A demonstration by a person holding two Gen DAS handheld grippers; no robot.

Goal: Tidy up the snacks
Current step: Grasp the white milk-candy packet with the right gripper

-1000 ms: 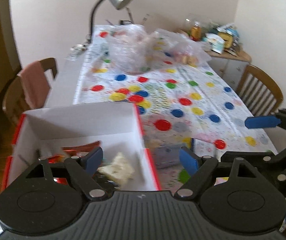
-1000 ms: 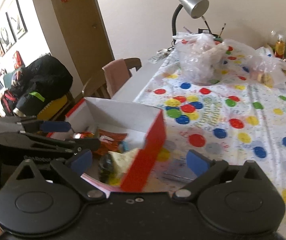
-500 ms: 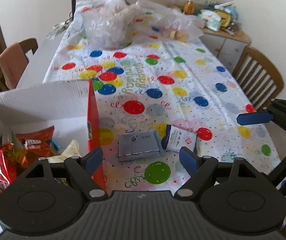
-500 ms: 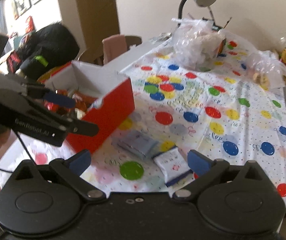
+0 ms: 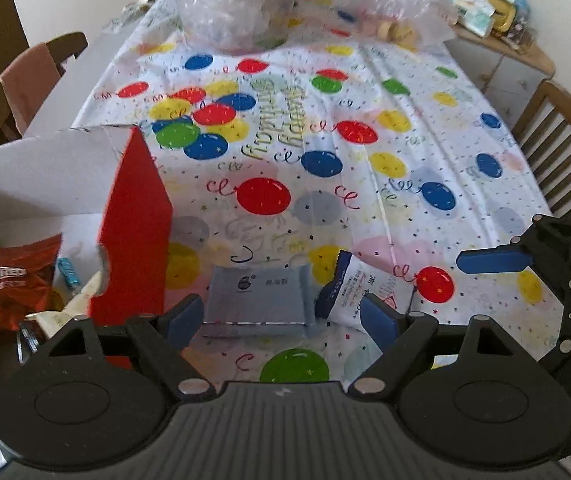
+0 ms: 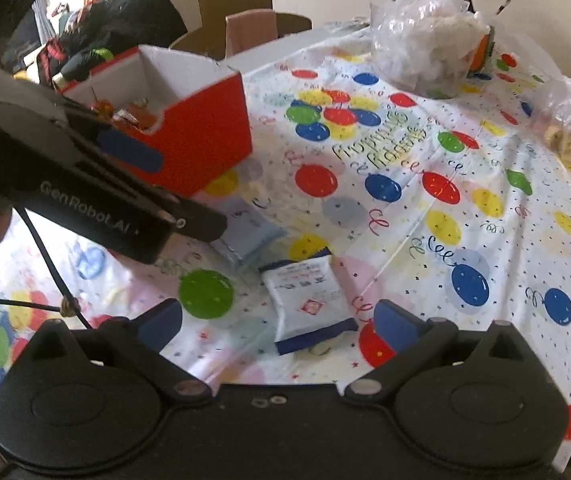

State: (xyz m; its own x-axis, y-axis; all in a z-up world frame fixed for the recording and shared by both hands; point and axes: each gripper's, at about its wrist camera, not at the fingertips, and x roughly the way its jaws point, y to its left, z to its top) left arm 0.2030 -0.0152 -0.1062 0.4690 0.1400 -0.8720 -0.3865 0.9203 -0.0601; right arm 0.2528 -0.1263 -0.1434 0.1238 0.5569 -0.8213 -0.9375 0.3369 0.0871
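Observation:
A red box (image 5: 135, 224) with white inside stands on the table's left and holds several snack packets, among them a red one (image 5: 21, 276). It also shows in the right wrist view (image 6: 201, 136). A grey-blue packet (image 5: 259, 296) and a white-and-navy packet (image 5: 361, 288) lie flat on the balloon tablecloth beside the box. My left gripper (image 5: 281, 320) is open and empty, low over the grey-blue packet (image 6: 245, 232). My right gripper (image 6: 279, 322) is open and empty, just above the white-and-navy packet (image 6: 309, 300).
Crumpled clear plastic bags (image 5: 241, 4) sit at the table's far end, another (image 6: 565, 120) at the right. Wooden chairs stand at the left (image 5: 41, 64) and right (image 5: 557, 148). A cluttered side cabinet (image 5: 497, 12) is at the back right.
Both grippers have swung right from over the red box and dropped towards the two packets on the cloth. Both have stayed open.

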